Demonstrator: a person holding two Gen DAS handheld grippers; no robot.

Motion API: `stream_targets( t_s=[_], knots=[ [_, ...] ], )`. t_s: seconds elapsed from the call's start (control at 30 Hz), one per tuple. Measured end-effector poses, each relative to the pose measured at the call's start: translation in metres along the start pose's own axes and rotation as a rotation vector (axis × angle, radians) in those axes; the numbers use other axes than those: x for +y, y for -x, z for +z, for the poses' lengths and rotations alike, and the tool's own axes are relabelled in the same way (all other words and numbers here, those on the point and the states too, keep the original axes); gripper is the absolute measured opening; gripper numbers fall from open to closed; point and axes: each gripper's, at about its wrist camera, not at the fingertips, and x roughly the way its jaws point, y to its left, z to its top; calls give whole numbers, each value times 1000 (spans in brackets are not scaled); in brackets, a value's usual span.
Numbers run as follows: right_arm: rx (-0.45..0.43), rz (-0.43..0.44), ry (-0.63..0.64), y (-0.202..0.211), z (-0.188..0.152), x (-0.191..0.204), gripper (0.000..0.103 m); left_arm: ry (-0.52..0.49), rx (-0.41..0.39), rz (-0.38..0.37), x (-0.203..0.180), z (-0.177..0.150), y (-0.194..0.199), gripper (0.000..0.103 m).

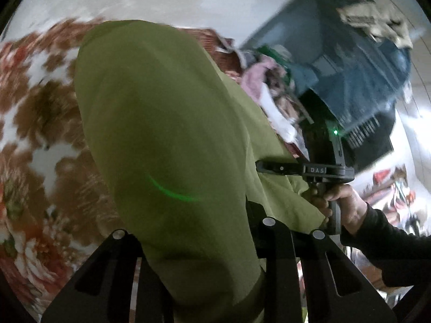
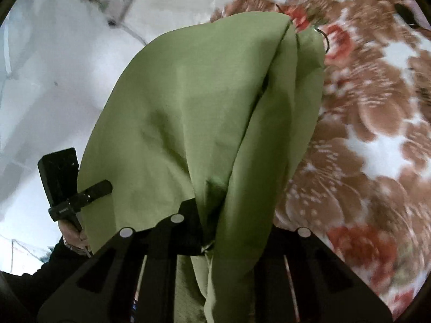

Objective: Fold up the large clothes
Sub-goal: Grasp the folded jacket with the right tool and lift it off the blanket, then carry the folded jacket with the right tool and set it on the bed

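A large olive-green cloth (image 1: 161, 121) hangs lifted above a floral bedspread (image 1: 40, 107). It drapes over the front of both cameras and hides each gripper's own fingertips. In the left wrist view my right gripper (image 1: 260, 167) comes in from the right, shut on the cloth's edge, with a hand (image 1: 342, 196) in a black sleeve holding it. In the right wrist view the green cloth (image 2: 202, 107) falls in long folds. There my left gripper (image 2: 106, 185) is shut on the cloth's left edge.
The brown, red and white floral bedspread (image 2: 377, 134) lies below the cloth. A pile of mixed clothes (image 1: 269, 86) and a dark blue fringed garment (image 1: 350, 67) sit at the far right. A white wall (image 2: 54, 67) stands behind.
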Motion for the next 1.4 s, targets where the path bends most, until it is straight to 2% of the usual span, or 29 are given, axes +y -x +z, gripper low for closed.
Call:
stream_targets(
  t_s=[0.1, 0.2, 0.3, 0.4, 0.43, 0.47, 0.57, 0.67, 0.73, 0.83, 0.93, 0.97, 1.0, 1.07, 1.13, 1.17, 1.2, 1.27, 1.33, 1.4],
  knots=[
    [-76, -43, -56, 76, -27, -17, 14, -74, 60, -45, -58, 18, -26, 25],
    [-174, -84, -141, 155, -60, -50, 14, -154, 120, -106, -112, 28, -61, 25],
    [-273, -139, -248, 233, -98, -94, 14, -258, 190, -198, -190, 34, -130, 25],
    [-356, -202, -320, 317, -144, -135, 14, -309, 249, -287, -247, 29, -187, 25],
    [-375, -217, -336, 336, -154, -145, 14, -331, 279, -335, -276, 27, -217, 25],
    [-403, -239, -366, 366, -172, -162, 14, -344, 296, -361, -292, 21, -228, 25],
    [-446, -319, -417, 423, -203, -199, 14, -396, 367, -447, -354, 13, -299, 25],
    [-494, -362, -481, 466, -230, -240, 14, -433, 421, -504, -395, 4, -357, 25],
    [-513, -371, -506, 477, -240, -264, 14, -462, 458, -530, -414, -5, -394, 25],
    [-533, -367, -535, 471, -258, -312, 14, -489, 502, -530, -415, -20, -432, 25],
    [-529, -345, -558, 441, -278, -364, 14, -503, 563, -499, -395, -43, -479, 26],
    [-522, -345, -550, 431, -283, -379, 14, -522, 581, -467, -383, -53, -494, 26],
    [-526, -334, -530, 425, -287, -388, 15, -523, 583, -460, -379, -56, -500, 27],
    [-544, -316, -489, 422, -292, -391, 17, -483, 560, -493, -362, -61, -501, 30],
    [-545, -310, -461, 422, -300, -384, 24, -475, 547, -485, -358, -62, -501, 38],
    [-534, -319, -446, 424, -306, -385, 26, -466, 546, -464, -356, -63, -501, 48],
    [-527, -336, -433, 425, -310, -384, 36, -457, 545, -448, -361, -59, -504, 60],
    [-515, -391, -406, 431, -322, -372, 49, -447, 535, -391, -358, -61, -501, 75],
    [-509, -420, -405, 435, -336, -362, 49, -471, 522, -350, -365, -59, -491, 83],
    [-503, -453, -423, 437, -346, -360, 49, -499, 503, -308, -369, -56, -477, 87]
  ],
)
